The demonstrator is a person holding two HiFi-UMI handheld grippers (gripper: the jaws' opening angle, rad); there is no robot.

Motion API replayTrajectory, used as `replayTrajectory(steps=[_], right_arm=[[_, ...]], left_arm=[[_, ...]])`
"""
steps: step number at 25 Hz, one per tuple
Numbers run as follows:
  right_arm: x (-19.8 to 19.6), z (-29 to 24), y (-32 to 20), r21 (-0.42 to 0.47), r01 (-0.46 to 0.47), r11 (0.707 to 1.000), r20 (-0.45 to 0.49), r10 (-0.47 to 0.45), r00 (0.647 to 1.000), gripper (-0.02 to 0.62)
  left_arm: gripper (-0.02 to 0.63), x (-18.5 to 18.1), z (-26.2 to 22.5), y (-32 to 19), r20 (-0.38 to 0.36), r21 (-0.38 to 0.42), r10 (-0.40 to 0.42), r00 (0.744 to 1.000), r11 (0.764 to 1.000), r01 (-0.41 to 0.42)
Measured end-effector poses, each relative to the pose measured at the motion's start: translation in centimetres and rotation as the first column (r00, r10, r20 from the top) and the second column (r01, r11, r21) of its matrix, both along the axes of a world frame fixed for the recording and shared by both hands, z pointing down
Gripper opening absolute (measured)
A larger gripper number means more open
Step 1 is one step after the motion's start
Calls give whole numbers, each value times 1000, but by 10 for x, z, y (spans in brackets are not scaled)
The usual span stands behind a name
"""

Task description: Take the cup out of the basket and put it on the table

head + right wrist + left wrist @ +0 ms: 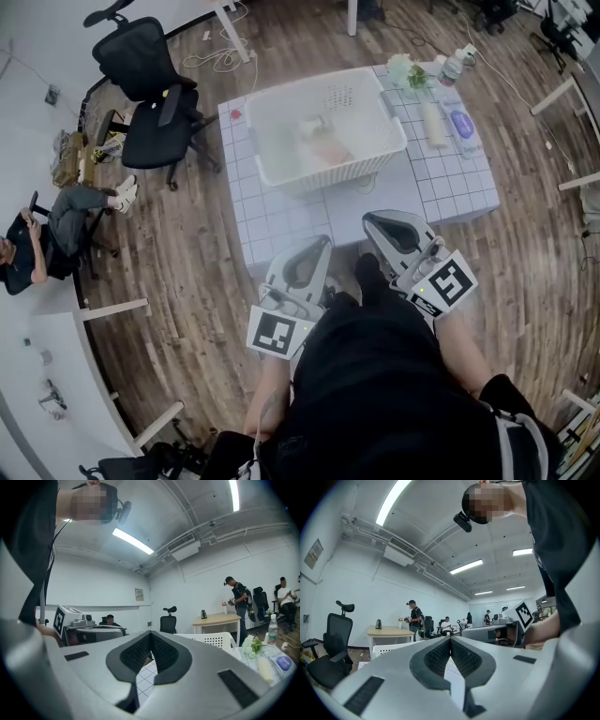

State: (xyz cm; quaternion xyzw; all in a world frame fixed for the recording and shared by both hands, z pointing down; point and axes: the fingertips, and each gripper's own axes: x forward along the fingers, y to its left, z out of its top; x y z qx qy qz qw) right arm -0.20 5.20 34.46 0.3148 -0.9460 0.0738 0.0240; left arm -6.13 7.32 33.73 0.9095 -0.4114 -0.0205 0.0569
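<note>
A white plastic basket [323,127] stands on the white gridded table [281,220]. Through its translucent wall shows a pale orange shape, probably the cup [325,147]; it is too blurred to be sure. Both grippers are held side by side at the table's near edge, pointing level toward the basket and well short of it. The left gripper [322,244] is shut with nothing between its pads [440,656]. The right gripper [371,218] is also shut and empty [150,634]. The basket's perforated rim shows past each pair of jaws [389,648] [213,640].
A small flower bunch [409,72], a bottle [454,64] and flat items [448,124] lie on the table right of the basket. A black office chair [150,94] stands to the left, with a seated person [47,234] beyond. Table legs and cables are on the wooden floor.
</note>
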Motion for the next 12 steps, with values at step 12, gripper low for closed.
replayTrajectory(steps=[12], right_arm=[[25,2,-65,-15,60,998,5,-60,998,17]], left_arm=[[9,25,-9,-58,9,-12,-44,999,999,44]])
